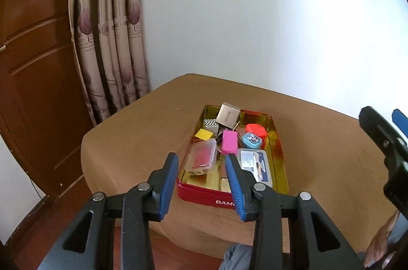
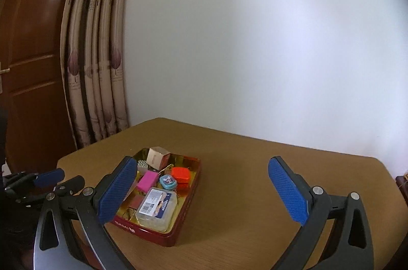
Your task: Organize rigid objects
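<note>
Nearest in the left wrist view, the left gripper (image 1: 201, 183) hangs above the counter's near edge with its jaws partly open and nothing between them. The right gripper (image 2: 201, 191) is held above the counter (image 2: 255, 193) with its jaws spread wide and empty; only bare counter lies between its blue pads (image 2: 288, 191).

Beyond the left gripper's tips stands the red tin (image 1: 204, 196), an open rectangular box with a gold-coloured inside, resting on the brown counter towards its left half. White lettering runs along its near wall, only partly readable.

At the near end of the tin lie two clear plastic cases: one with red contents (image 1: 201, 159) on the left and one with a printed blue-and-white label (image 1: 255, 165) on the right. A pink block (image 1: 228, 142) lies between and just behind them. To its right sits a small blue tin (image 1: 251, 139) with a picture on its lid, and behind that a red lidded box (image 1: 256, 130) near the right wall. On the left side is a yellow block (image 1: 203, 134), with a black-and-white zigzag-patterned box (image 1: 211, 124) behind it. At the far end a beige carton (image 1: 227, 115) leans tilted on the things beneath it. Some thin metal pieces show among the items, too small to identify.

Past the counter are a white wall (image 2: 255, 40), a patterned curtain (image 1: 109, 45) and a brown wooden door (image 1: 33, 53).
</note>
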`<action>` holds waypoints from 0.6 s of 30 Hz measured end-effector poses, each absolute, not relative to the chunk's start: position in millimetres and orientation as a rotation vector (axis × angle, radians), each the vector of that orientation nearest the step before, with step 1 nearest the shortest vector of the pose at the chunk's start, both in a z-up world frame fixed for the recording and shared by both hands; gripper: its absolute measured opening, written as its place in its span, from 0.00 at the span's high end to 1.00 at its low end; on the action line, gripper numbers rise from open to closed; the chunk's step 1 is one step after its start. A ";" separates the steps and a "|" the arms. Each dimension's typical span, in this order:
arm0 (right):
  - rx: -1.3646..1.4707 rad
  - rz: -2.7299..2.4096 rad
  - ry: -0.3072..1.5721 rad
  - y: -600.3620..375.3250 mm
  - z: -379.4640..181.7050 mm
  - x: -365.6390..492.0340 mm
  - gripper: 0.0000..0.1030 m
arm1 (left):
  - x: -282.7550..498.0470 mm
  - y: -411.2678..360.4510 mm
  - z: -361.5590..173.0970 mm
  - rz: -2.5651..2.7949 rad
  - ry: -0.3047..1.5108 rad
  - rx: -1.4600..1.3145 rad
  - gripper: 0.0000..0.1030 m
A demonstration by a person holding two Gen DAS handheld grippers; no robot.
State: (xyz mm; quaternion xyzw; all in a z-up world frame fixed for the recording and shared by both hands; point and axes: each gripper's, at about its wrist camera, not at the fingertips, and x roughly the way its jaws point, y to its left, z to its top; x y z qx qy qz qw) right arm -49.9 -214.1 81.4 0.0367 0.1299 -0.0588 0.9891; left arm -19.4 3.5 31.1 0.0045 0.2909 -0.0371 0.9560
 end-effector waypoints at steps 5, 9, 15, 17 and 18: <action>0.052 -0.133 0.213 -209.4 93.4 -69.5 0.01 | -29.9 4.2 48.4 -0.080 0.547 0.014 0.62; 0.039 -0.136 0.173 -201.2 102.9 -82.0 0.01 | -40.5 6.2 59.2 -0.110 0.520 0.016 0.62; 0.011 -0.165 0.172 -189.6 98.2 -83.3 0.01 | -43.7 11.9 60.0 -0.117 0.524 0.007 0.62; -0.001 -0.170 0.186 -185.7 91.7 -80.6 0.01 | -41.6 13.0 56.4 -0.108 0.529 0.013 0.62; -0.009 -0.174 0.194 -183.4 87.9 -79.0 0.01 | -39.7 13.2 54.3 -0.104 0.535 0.017 0.61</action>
